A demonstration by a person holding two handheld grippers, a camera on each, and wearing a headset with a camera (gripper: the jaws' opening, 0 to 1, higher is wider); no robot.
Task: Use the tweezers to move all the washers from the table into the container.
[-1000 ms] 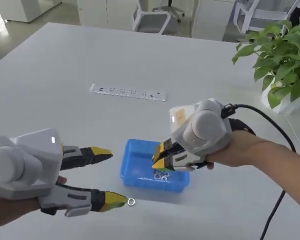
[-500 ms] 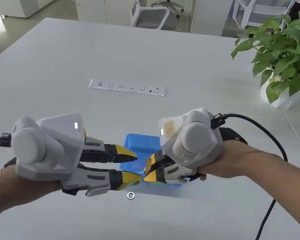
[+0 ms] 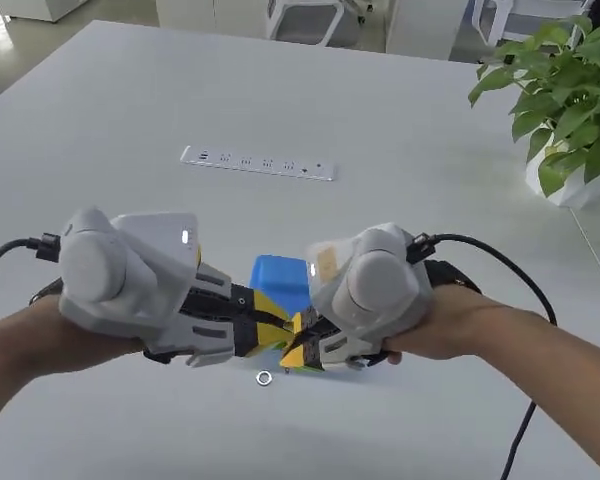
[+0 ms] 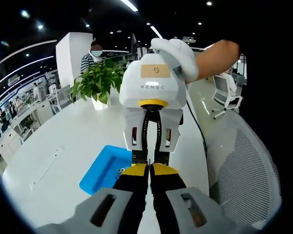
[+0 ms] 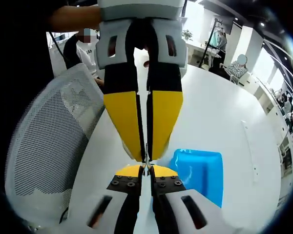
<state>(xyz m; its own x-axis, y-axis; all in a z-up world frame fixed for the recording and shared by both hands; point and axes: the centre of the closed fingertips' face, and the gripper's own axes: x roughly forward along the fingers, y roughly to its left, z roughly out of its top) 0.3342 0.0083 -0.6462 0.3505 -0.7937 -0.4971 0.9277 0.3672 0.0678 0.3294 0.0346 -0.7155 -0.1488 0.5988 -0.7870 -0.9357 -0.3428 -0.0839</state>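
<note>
Both of my grippers have come together since a moment ago. My left gripper (image 3: 268, 328) swung in from the side. Now its yellow tips meet the tips of my right gripper (image 3: 298, 346) nose to nose, just over the near edge of the blue container (image 3: 278, 272). My left jaws are squeezed together, and so are my right jaws. Something thin may be pinched where the tips meet, maybe the tweezers, but it is too small for me to tell. One washer (image 3: 265, 378) lies on the white table (image 3: 130, 120), just in front of the container and right below my grippers. It is not in the container yet. I think I am fixing my hold on the tool before I go down for that washer.
</note>
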